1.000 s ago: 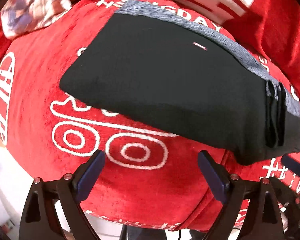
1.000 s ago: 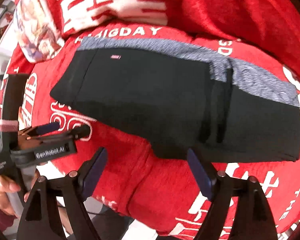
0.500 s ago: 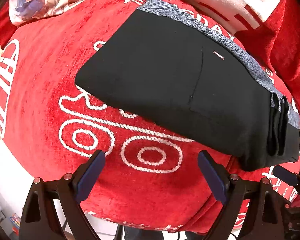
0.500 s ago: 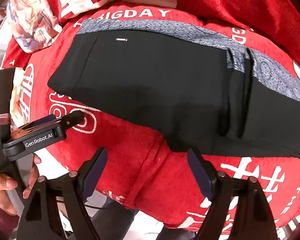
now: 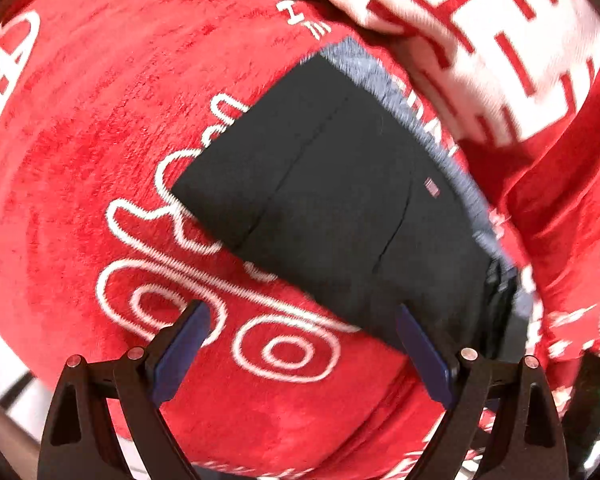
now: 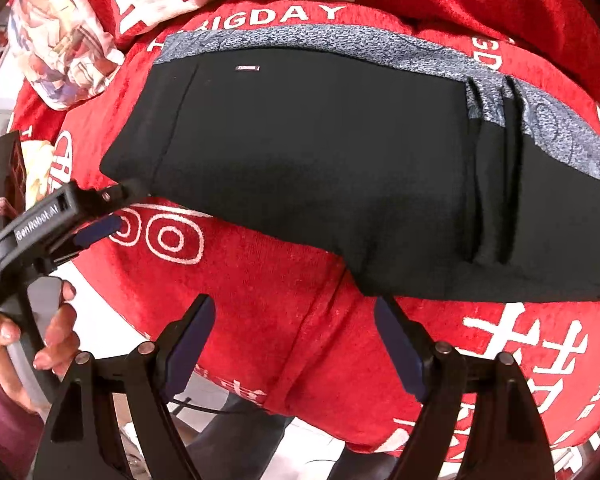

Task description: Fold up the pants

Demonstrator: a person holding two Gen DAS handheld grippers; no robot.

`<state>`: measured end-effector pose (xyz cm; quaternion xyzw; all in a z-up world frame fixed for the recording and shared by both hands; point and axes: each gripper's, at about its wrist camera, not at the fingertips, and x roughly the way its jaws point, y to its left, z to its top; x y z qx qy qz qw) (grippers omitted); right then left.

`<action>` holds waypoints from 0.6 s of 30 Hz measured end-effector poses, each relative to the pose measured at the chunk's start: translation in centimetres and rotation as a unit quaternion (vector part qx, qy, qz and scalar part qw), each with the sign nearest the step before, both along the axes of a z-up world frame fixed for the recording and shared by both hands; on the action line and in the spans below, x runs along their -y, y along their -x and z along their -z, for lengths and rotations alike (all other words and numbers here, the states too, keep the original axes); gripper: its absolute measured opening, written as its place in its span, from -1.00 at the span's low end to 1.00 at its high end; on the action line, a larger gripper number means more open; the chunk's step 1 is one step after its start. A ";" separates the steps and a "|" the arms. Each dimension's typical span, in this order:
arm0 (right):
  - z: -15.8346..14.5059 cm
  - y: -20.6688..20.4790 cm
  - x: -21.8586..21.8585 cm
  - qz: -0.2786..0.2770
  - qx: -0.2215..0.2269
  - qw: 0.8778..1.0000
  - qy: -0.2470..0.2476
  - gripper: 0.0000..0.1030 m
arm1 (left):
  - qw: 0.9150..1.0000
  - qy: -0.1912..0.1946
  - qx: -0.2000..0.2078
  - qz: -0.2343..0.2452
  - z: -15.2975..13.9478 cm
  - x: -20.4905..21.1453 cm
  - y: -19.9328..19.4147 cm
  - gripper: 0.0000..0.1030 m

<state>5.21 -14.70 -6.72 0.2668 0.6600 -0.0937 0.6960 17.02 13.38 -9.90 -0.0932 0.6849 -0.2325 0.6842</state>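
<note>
- Black knit with a grey speckled band along its far edge: the pants (image 6: 320, 160) lie already doubled into a long flat strip on the red plush blanket (image 6: 268, 300), just below the white lettering woven into that blanket.
- Near the pants' right end, a bunch of upright pleats shows where several layers stack; the left end is a thinner panel with a seam and a small label just under the grey band.
- The left gripper (image 5: 300, 354) hangs over the blanket just off the pants' near edge, jaws spread wide and empty; in the right wrist view its tips sit close to the pants' left corner (touching or not, I cannot tell).
- The right gripper (image 6: 294, 344) hovers just off the pants' near edge at mid-length, jaws likewise wide apart with nothing between them.
- A hand (image 6: 40, 336) in a maroon sleeve holds the left gripper's handle.
- Handling, as a judgement: the fabric looks soft, light and limp, so it will sag and slide open if lifted by one layer only.
- Best hold is probably the left end's two corners, pinching every layer together, then carrying that end over towards the pleated end.
</note>
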 end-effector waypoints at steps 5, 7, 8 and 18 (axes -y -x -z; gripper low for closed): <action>0.3 -0.2 -0.6 -0.001 0.002 1.000 -0.010 0.64 | 0.997 0.073 -0.020 -0.017 1.2 -0.2 -1.0 0.83; 0.5 -0.3 -0.8 -0.003 0.002 1.000 -0.012 0.64 | 0.995 0.097 -0.019 -0.023 1.3 0.0 -1.3 0.83; 0.6 -0.3 -0.9 -0.004 0.001 1.000 -0.013 0.64 | 0.994 0.105 -0.019 -0.026 1.5 0.5 -1.3 0.83; 1.1 -0.3 -1.1 0.008 0.011 1.000 -0.024 0.64 | 0.988 0.140 -0.022 -0.055 2.6 0.9 -1.8 0.91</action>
